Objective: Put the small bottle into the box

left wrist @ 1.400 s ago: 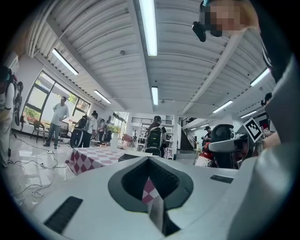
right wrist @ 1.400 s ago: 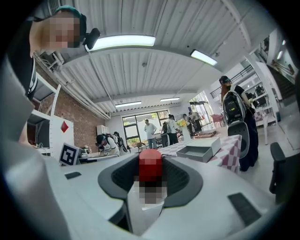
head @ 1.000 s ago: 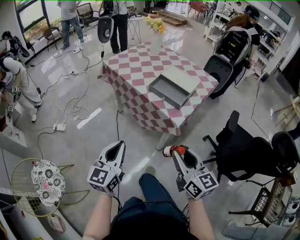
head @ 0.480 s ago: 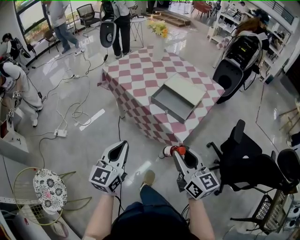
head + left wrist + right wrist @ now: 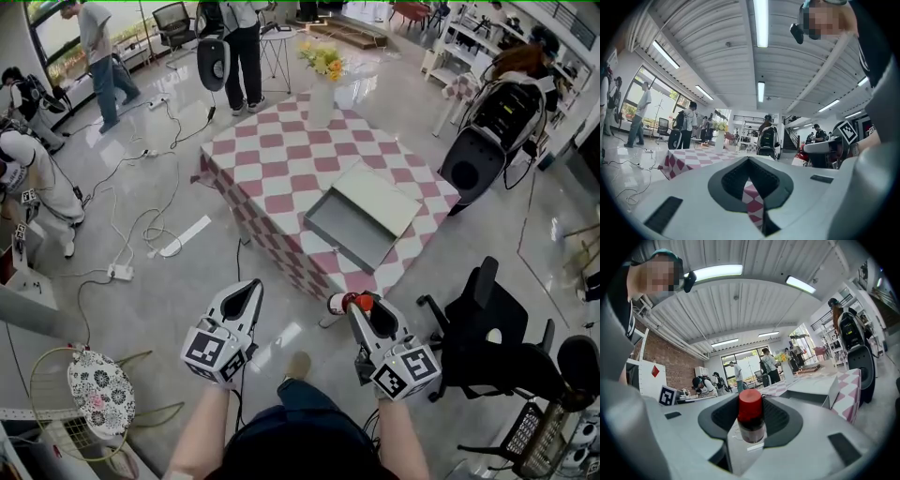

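A small dark bottle with a red cap (image 5: pixel 751 416) stands upright between the jaws of my right gripper (image 5: pixel 750 426), which is shut on it. In the head view the bottle (image 5: pixel 348 302) pokes out at the tip of the right gripper (image 5: pixel 352 305), over the floor just short of the table. The grey box (image 5: pixel 349 229) lies on the checked table (image 5: pixel 272 159) with its lid (image 5: pixel 379 198) open; the right gripper view shows the box (image 5: pixel 811 393) ahead to the right. My left gripper (image 5: pixel 249 289) hangs beside the right one, its jaws (image 5: pixel 751 187) together and empty.
A vase of yellow flowers (image 5: pixel 321 86) stands at the table's far end. A black office chair (image 5: pixel 487 328) is close on my right. Cables and a power strip (image 5: pixel 120 272) trail over the floor on the left. Several people stand beyond the table.
The table and box have drawn nearer in the head view. Both grippers keep the same pose, the bottle still in the right one.
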Tool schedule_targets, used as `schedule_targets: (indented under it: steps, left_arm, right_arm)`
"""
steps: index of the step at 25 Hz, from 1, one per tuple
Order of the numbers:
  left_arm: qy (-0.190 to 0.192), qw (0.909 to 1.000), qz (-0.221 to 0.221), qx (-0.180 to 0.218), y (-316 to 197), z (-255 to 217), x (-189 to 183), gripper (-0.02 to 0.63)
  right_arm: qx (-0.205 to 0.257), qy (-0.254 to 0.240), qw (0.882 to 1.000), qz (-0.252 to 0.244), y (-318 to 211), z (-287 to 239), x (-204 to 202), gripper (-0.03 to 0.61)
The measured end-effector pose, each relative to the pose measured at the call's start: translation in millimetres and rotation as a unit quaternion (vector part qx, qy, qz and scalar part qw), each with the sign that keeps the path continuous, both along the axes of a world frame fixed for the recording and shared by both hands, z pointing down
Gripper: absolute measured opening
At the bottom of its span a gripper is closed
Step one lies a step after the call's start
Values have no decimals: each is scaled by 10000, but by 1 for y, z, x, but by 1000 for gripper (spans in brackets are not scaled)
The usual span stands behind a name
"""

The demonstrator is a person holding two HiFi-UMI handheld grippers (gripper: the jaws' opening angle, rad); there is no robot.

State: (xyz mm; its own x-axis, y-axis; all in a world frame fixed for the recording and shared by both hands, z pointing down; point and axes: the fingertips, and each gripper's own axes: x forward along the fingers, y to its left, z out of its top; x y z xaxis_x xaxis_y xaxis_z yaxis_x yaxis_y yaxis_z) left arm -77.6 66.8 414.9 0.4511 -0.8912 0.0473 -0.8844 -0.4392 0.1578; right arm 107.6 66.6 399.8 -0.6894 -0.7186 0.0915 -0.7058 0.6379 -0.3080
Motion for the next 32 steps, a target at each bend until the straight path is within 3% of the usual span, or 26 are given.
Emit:
schedule_targets:
  steps: [14,23,32]
  left_arm:
    - [5,9999,3,104,-103,7,-11,2]
    - [46,10000,18,7,-132,16,-14,2]
    - [54,9998,146,-118,-156,26,-14,2]
  right_arm:
    - [15,37,9999,-151,-98,9,-18,152]
    - [-21,69,9996,-268,-123,12,-30,152]
    - [-147,76,9998,-86,-148,18,-32,152]
